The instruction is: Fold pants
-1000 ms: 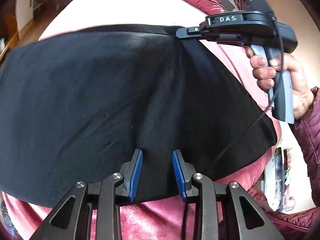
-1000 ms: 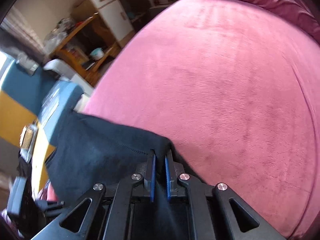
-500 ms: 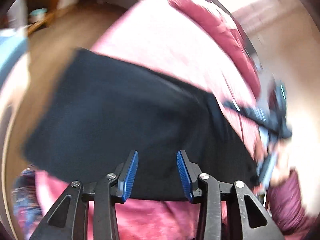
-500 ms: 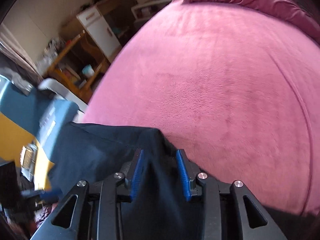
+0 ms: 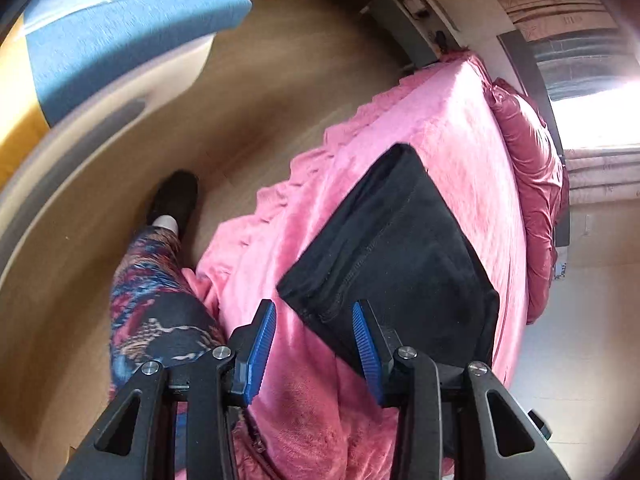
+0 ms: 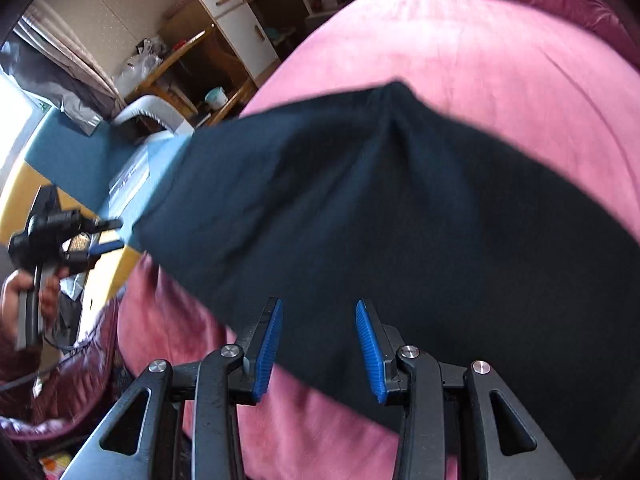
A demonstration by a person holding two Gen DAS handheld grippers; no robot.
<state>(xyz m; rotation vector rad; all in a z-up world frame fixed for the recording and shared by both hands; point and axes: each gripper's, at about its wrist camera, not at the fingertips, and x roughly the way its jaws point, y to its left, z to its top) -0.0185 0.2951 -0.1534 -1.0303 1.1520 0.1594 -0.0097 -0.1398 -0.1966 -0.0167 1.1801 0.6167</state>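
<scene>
On the pink bedspread [image 5: 448, 128] lie the folded black pants [image 5: 400, 248], a flat dark slab well in from the frilled bed edge. Left of the bed, a patterned trouser leg [image 5: 156, 300] and a dark shoe [image 5: 176, 196] stand on the wooden floor [image 5: 256, 80]. Near the camera, the left claw [image 5: 314, 354] hangs with its blue pads apart and nothing between them; its jaws have just been opening and now ease slightly inward. The right claw [image 6: 320, 350] has just been opening too, its pads apart above the pants [image 6: 400, 208], not pressing the cloth. At far left in the right wrist view, a hand [image 6: 24, 292] holds the other gripper's handle.
</scene>
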